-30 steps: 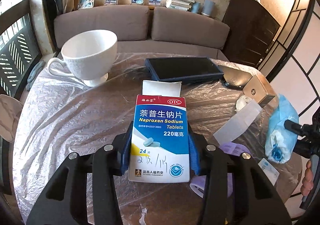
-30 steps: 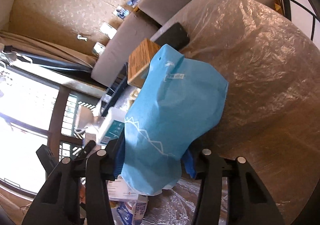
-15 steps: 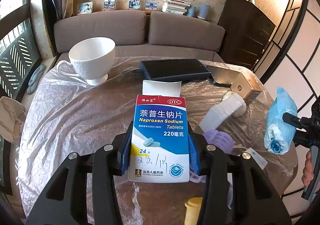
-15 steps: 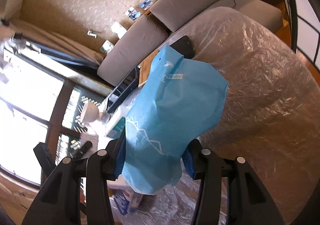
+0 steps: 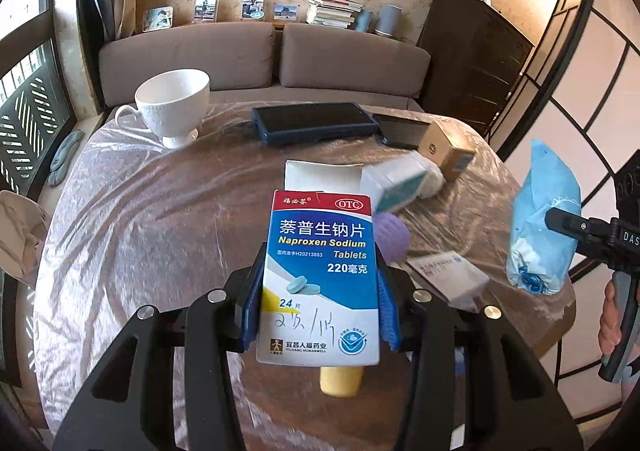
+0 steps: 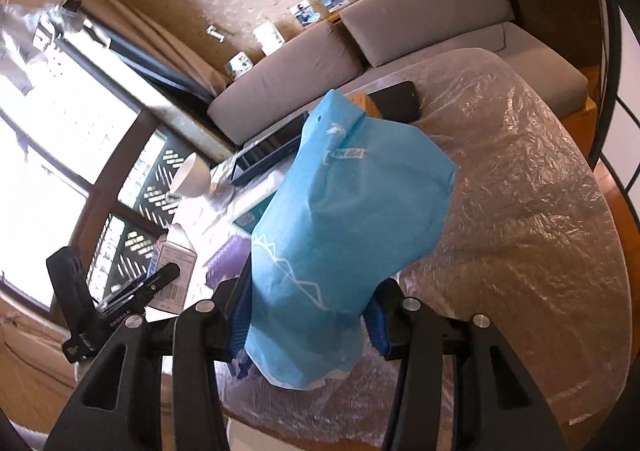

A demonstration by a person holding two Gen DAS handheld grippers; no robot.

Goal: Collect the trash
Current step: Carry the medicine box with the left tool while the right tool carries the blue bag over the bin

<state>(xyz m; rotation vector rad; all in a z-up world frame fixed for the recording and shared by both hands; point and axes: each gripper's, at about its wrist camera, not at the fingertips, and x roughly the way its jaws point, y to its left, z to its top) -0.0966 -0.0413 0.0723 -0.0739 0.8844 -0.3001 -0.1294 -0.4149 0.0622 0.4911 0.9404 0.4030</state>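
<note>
The left gripper [image 5: 320,299] was clamped on a tablet box [image 5: 320,275], its blue pads [image 5: 251,307] pressed against both long sides, the jaws set only as wide as the box. The box was held upright above the worktop [image 5: 140,219], clear of it, with its top flap open. The right gripper [image 6: 306,315] was closed on a blue bag [image 6: 348,235], the lower part of the bag pinched between its pads and the rest standing up above them; the bag hung over the worktop's edge, not resting on it. The left view alone showed the white cup [image 5: 172,107] at the far left of the plastic-covered worktop, the dark tablet [image 5: 316,123] behind the box, a small cardboard box [image 5: 446,147] to the right, a white and teal pack [image 5: 394,183] blurred beside it, a purple object [image 5: 394,237] just right of the tablet box, a flat white carton [image 5: 448,275] near the edge, and a yellow item [image 5: 340,381] partly hidden below the held box. It also showed the right gripper from the side, with fingers of a hand [image 5: 610,327] on its handle, and the bag's open bottom end. The right view alone showed the left gripper's body [image 6: 76,307] at lower left, the bag's printed face, and the bare right-hand part of the worktop. The sofa [image 5: 264,63] stood behind in both.
</note>
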